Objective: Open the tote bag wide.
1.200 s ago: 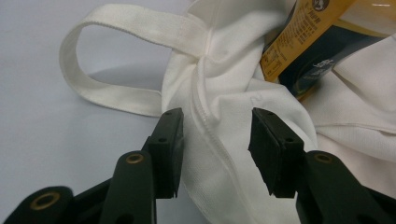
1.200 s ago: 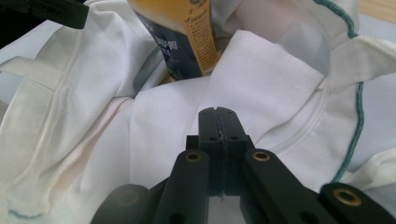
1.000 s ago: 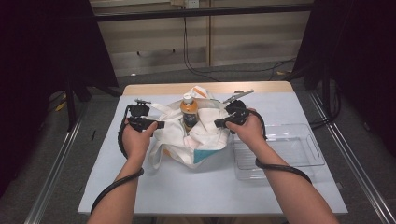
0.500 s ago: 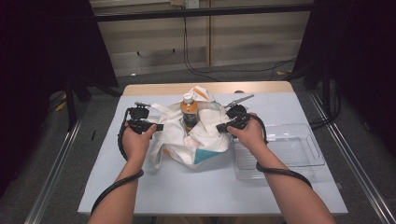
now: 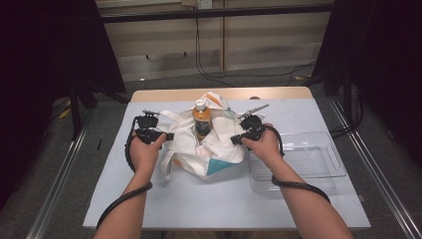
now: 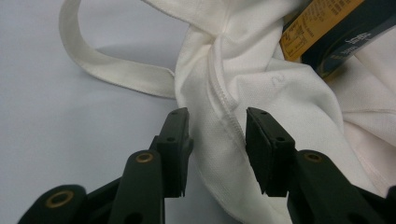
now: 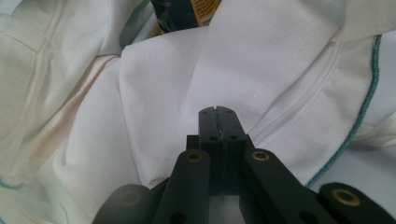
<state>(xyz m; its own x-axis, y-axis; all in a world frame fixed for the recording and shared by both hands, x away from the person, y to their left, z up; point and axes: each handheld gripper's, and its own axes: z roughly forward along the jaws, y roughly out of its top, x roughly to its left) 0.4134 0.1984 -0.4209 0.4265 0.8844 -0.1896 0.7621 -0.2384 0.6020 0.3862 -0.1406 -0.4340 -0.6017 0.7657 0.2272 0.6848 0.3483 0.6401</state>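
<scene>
On the table (image 5: 149,199) my left gripper (image 6: 217,140) gaped astride the bag's (image 6: 261,93) seam; my right gripper (image 7: 218,128) pinched its cloth; bottle (image 5: 201,119) upright inside.

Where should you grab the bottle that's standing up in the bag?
Probably by its neck, just under the white cap, coming straight down from above. The bottle stands upright with only its top half clear of the white tote bag, whose cloth is bunched round its lower body, so the sides low down are blocked.
</scene>
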